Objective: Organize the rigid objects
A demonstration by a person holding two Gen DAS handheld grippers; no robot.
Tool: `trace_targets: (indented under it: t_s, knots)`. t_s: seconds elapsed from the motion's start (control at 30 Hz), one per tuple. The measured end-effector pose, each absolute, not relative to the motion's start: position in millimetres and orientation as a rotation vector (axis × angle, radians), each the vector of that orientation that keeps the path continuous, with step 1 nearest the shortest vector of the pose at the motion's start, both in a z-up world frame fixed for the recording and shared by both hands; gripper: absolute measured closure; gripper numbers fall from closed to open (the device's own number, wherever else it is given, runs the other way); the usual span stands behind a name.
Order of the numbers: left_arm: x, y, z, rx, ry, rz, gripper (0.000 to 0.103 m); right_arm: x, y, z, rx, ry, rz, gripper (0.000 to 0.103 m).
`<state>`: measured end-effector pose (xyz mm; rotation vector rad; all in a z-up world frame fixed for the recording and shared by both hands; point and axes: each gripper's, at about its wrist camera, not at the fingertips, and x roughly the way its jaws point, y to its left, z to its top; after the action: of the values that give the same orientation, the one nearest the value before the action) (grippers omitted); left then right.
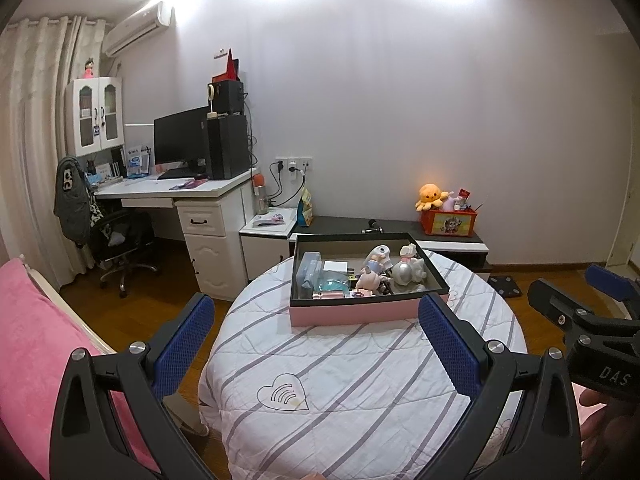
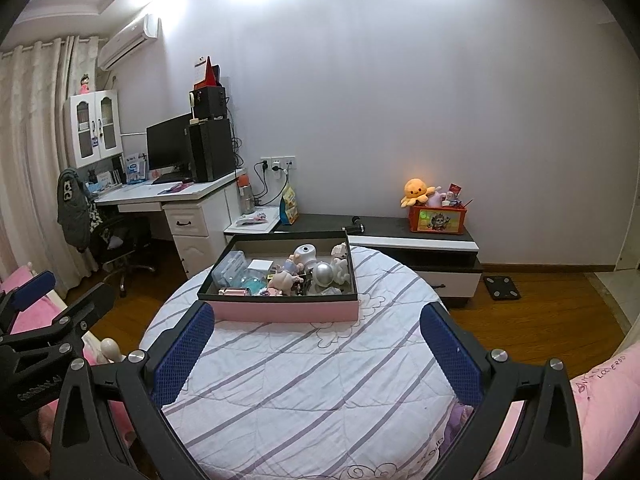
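Observation:
A pink box with a black rim (image 1: 352,315) (image 2: 286,311) sits at the far side of a round table (image 1: 340,380) (image 2: 304,380) covered in a striped white cloth. Inside lie several small things: a silver astronaut figure (image 1: 404,272) (image 2: 325,273), pig-like figurines (image 1: 370,278) (image 2: 282,278), a clear plastic case (image 1: 310,266) (image 2: 230,266) and a white block (image 1: 335,267) (image 2: 259,265). My left gripper (image 1: 316,320) is open and empty, short of the box. My right gripper (image 2: 316,328) is open and empty, also short of it.
A white desk (image 1: 168,190) with a monitor and an office chair (image 1: 120,240) stand at the left. A low black-and-white cabinet (image 1: 452,246) behind the table carries a red toy box (image 1: 448,222). Pink bedding (image 1: 36,344) lies at the left.

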<state>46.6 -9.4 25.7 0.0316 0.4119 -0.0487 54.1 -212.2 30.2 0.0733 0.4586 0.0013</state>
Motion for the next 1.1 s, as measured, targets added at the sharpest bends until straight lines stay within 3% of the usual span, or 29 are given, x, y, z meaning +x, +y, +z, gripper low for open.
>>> trace_targets:
  t_s: [1.1]
  knots:
    - [52.2,-8.5,27.1,-0.005,0.428,-0.068,0.0,57.8,-209.1,31.6,0.063,0.47,0.01,0.0]
